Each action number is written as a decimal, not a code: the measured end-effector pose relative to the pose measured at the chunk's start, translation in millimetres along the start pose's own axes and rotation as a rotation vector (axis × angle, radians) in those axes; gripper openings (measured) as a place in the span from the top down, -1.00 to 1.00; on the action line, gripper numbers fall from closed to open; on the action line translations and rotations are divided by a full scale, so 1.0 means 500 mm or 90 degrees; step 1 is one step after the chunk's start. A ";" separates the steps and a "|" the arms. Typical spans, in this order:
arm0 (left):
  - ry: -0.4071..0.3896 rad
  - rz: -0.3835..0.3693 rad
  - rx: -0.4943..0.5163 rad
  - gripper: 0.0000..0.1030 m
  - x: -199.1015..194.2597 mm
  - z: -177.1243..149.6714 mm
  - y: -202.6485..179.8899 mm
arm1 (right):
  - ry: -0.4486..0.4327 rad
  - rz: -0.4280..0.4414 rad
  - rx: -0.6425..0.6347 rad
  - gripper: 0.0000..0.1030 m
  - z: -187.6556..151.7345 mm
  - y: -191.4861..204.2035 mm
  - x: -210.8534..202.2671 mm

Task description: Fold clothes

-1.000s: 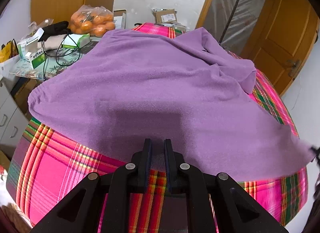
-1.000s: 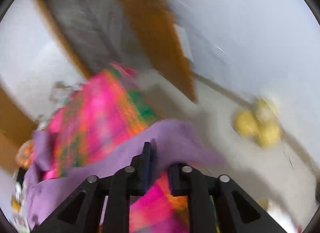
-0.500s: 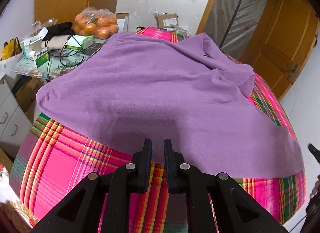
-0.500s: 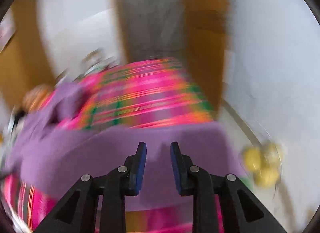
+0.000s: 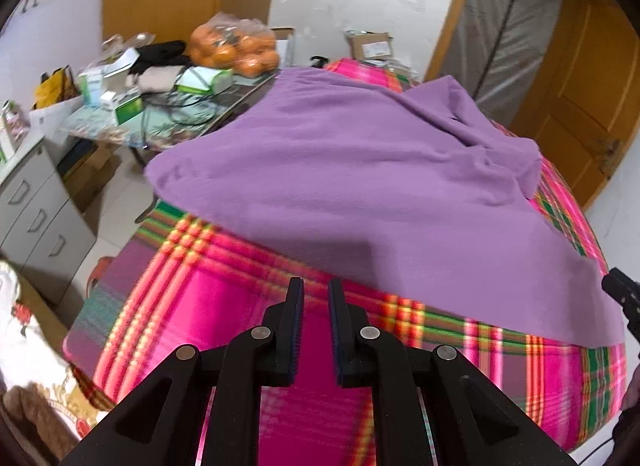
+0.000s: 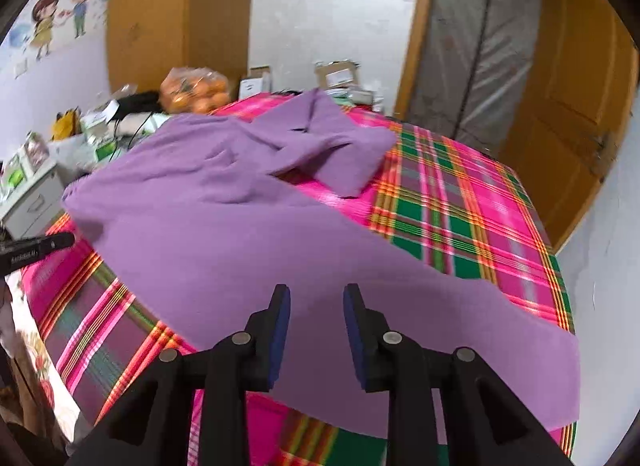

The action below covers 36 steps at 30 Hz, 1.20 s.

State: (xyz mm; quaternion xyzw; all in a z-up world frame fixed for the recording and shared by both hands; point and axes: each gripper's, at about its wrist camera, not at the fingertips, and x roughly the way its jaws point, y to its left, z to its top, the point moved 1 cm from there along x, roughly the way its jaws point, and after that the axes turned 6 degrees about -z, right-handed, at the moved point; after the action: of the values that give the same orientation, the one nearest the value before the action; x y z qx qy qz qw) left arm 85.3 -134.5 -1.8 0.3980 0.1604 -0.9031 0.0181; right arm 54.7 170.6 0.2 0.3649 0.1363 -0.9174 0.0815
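Right gripper [image 6: 316,298] is opening its jaws above the near hem of the purple garment [image 6: 240,225], holding nothing. Garment lies spread and wrinkled on the plaid bedcover [image 6: 460,201]. Left gripper [image 5: 316,294], jaws narrow with nothing between them, points down at the bedcover.

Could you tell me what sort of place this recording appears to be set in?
Most likely a lived-in bedroom at home. A purple garment lies spread on a bed with a pink plaid cover, a wooden door stands open, and cartoon wall stickers and a cluttered side table with a bag of oranges fill the rest.
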 end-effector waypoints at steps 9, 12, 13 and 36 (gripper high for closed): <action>0.003 0.010 -0.037 0.55 -0.003 0.002 0.047 | 0.022 0.043 -0.051 0.43 -0.019 0.052 0.002; 0.003 0.016 -0.040 0.55 -0.004 0.004 0.052 | 0.028 0.054 -0.061 0.34 -0.025 0.059 0.002; 0.002 0.018 -0.041 0.54 -0.005 0.005 0.054 | 0.029 0.059 -0.065 0.33 -0.026 0.061 0.002; -0.031 0.074 -0.102 0.14 0.038 0.114 0.164 | 0.046 0.162 -0.179 0.17 -0.083 0.089 0.032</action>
State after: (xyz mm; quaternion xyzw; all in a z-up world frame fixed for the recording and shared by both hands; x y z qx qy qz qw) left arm 44.8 -227.4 -2.4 0.3818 0.2080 -0.8942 0.1061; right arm 81.0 140.3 -48.2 0.3966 0.2184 -0.8582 0.2420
